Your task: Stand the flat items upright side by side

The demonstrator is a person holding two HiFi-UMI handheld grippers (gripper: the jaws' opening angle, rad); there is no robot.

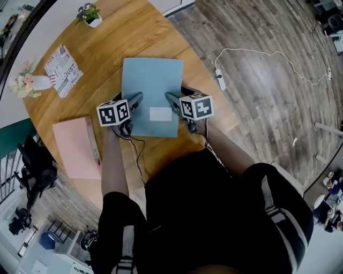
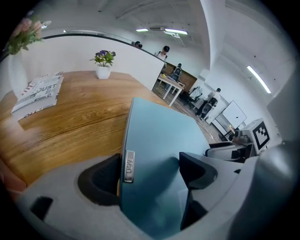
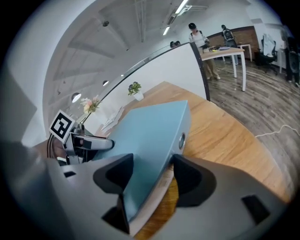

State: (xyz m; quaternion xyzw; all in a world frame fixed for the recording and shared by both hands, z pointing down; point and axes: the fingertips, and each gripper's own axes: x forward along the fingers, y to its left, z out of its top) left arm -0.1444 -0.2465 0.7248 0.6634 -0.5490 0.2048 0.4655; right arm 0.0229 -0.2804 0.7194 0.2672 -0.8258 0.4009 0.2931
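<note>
A blue binder (image 1: 153, 91) lies face up, flat or nearly so, on the round wooden table (image 1: 112, 48), with a white label near its near edge. My left gripper (image 1: 134, 104) holds its left side and my right gripper (image 1: 172, 100) its right side. In the left gripper view the binder (image 2: 159, 140) fills the gap between the jaws of the left gripper (image 2: 150, 173). In the right gripper view the right gripper (image 3: 152, 176) stands wide, one jaw on the cover and the other against the edge of the thick binder (image 3: 145, 136). A pink binder (image 1: 76, 147) lies flat at the table's left edge.
A printed magazine (image 1: 63, 69), a vase of pale flowers (image 1: 32, 81) and a small potted plant (image 1: 90, 15) sit at the table's far left. A power strip with its white cable (image 1: 220, 79) lies on the wood floor to the right. The table's edge runs close behind my hands.
</note>
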